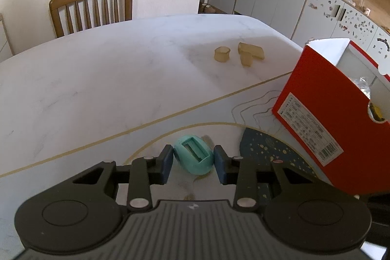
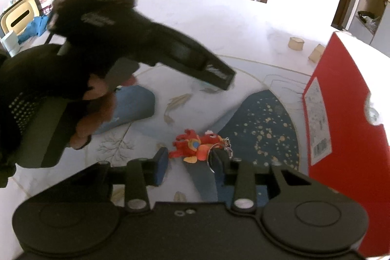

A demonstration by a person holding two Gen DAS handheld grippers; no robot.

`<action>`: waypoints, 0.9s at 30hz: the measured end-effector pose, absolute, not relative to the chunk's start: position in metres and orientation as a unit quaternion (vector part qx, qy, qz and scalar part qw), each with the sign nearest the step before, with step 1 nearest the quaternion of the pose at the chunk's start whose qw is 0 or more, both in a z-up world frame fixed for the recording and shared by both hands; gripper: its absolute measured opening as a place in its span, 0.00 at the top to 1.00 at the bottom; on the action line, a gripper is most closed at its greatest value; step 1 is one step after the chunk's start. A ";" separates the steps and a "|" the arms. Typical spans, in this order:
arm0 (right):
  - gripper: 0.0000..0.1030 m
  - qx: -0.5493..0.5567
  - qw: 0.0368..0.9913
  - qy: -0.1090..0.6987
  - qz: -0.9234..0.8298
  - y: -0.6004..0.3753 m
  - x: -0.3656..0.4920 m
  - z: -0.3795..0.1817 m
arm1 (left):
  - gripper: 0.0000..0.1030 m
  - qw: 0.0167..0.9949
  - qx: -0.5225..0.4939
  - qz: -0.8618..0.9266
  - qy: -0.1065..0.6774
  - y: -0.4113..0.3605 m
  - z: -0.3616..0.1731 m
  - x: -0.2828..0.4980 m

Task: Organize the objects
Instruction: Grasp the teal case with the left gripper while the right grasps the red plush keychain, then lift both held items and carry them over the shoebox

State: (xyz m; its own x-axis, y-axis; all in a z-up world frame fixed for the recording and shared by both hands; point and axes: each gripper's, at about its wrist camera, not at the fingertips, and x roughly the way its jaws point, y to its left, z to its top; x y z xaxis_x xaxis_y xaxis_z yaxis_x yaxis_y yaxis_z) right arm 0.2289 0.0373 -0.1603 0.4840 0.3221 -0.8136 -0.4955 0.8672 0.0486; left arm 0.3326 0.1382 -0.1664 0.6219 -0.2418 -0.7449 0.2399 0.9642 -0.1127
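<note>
A teal egg-shaped piece [image 1: 193, 154] with a rectangular slot lies on the printed mat. My left gripper [image 1: 193, 162] is shut on it, one blue pad against each side. In the right wrist view a red plush toy [image 2: 192, 145] with a metal key ring [image 2: 228, 145] lies on the mat. My right gripper [image 2: 190, 160] brackets it with both pads against it. The toy's orange end and the ring overlap the right finger. A tall red box [image 1: 326, 113] stands open-topped to the right, with small items inside.
Three tan translucent pieces [image 1: 243, 54] sit further back on the white table [image 1: 109, 70]. A wooden chair [image 1: 92, 6] stands behind it. A gloved hand [image 2: 36, 89] holds the other gripper across the right wrist view. The red box [image 2: 341, 113] stands close on the right.
</note>
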 end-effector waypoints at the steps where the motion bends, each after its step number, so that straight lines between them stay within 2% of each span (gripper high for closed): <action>1: 0.64 -0.095 0.857 0.448 0.238 0.035 0.228 -0.160 | 0.65 0.900 0.000 -0.133 0.414 0.139 -0.165 0.330; 10: 0.64 -0.077 0.866 0.438 0.229 0.017 0.212 -0.144 | 0.65 0.895 -0.001 -0.135 0.425 0.146 -0.154 0.303; 27: 0.64 0.000 0.898 0.384 0.212 -0.044 0.173 -0.060 | 0.65 0.899 0.008 -0.168 0.403 0.129 -0.093 0.233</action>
State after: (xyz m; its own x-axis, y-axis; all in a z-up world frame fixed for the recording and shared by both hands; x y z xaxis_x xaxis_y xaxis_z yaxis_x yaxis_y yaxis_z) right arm 0.1729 -0.0439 -0.0604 0.6143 0.3813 -0.6908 -0.3815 0.9099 0.1630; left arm 0.2334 0.1294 -0.0928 0.6180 -0.2956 -0.7285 0.3087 0.9434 -0.1210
